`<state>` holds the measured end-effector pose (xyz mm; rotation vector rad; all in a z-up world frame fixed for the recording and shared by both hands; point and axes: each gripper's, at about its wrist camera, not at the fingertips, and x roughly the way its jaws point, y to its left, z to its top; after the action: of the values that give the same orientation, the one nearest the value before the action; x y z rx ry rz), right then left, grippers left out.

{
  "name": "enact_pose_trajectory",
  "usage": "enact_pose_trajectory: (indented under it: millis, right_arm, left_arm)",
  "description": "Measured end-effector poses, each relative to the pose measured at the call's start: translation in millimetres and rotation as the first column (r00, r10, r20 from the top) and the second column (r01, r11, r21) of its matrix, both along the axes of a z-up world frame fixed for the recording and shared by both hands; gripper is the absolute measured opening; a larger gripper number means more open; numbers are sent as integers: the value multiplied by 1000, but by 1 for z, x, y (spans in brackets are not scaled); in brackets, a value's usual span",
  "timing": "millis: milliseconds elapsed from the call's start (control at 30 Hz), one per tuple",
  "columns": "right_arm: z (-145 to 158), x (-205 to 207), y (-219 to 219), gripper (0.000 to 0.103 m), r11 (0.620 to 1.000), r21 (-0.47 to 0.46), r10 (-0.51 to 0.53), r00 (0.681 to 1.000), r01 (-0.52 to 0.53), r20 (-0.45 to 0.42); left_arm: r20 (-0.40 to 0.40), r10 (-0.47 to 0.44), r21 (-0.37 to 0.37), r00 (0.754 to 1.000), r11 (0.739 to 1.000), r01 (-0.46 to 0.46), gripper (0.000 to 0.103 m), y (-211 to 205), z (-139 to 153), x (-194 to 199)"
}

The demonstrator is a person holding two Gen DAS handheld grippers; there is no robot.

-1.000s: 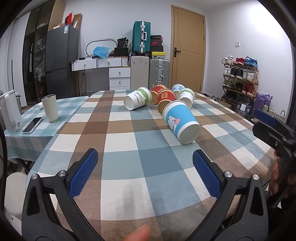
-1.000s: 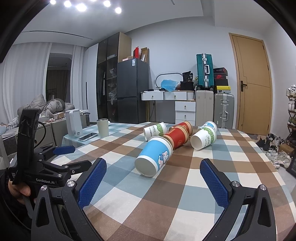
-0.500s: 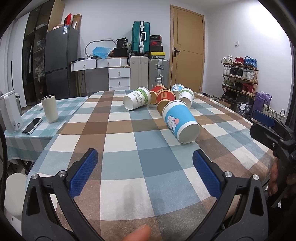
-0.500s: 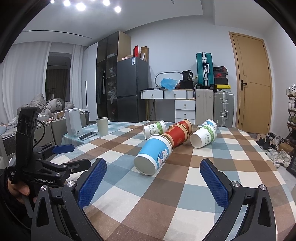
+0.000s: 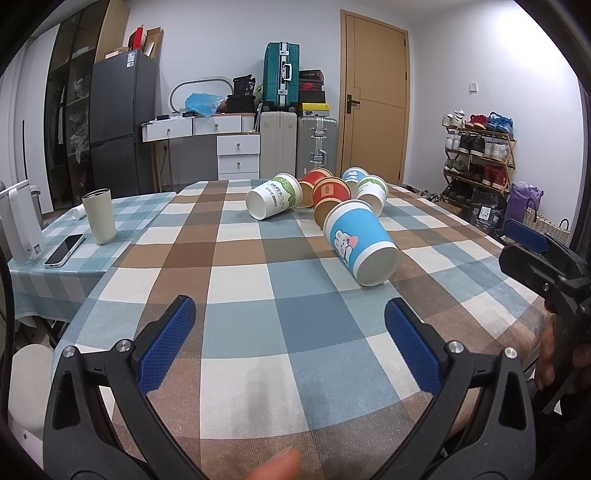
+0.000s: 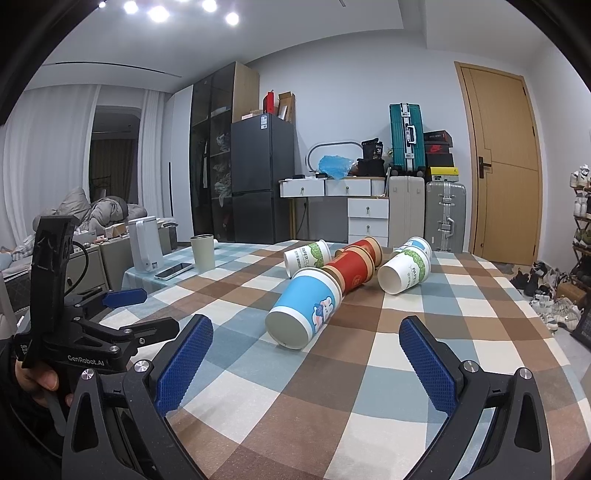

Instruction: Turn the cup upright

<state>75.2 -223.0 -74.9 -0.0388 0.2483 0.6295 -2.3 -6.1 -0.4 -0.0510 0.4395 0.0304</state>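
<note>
Left wrist view: the left gripper (image 5: 286,325) stands released and empty over the near table (image 5: 258,369), with the blue cup (image 5: 360,242) lying on its side ahead and to the right, mouth toward the camera, its base against a red cup (image 5: 330,192). The right gripper (image 6: 304,345), likewise released and empty, faces that blue cup (image 6: 306,308) almost squarely. In the inspector's judgement it should close gently across the paper wall at mid-body, draw clear of the neighbours, then rotate mouth up.

bright ceiling spotlights (image 6: 159,13) | sharp | fisheye-bent edges (dark corners)
</note>
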Motion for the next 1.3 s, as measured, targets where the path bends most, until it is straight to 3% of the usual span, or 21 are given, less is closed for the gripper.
enact_pose_trajectory:
  millis: [1300]
  right_arm:
    - [4, 9, -13, 103, 999, 11, -40, 999, 40, -22]
  left_arm:
    - [-8, 9, 35, 1000, 999, -9, 102, -11, 21, 6]
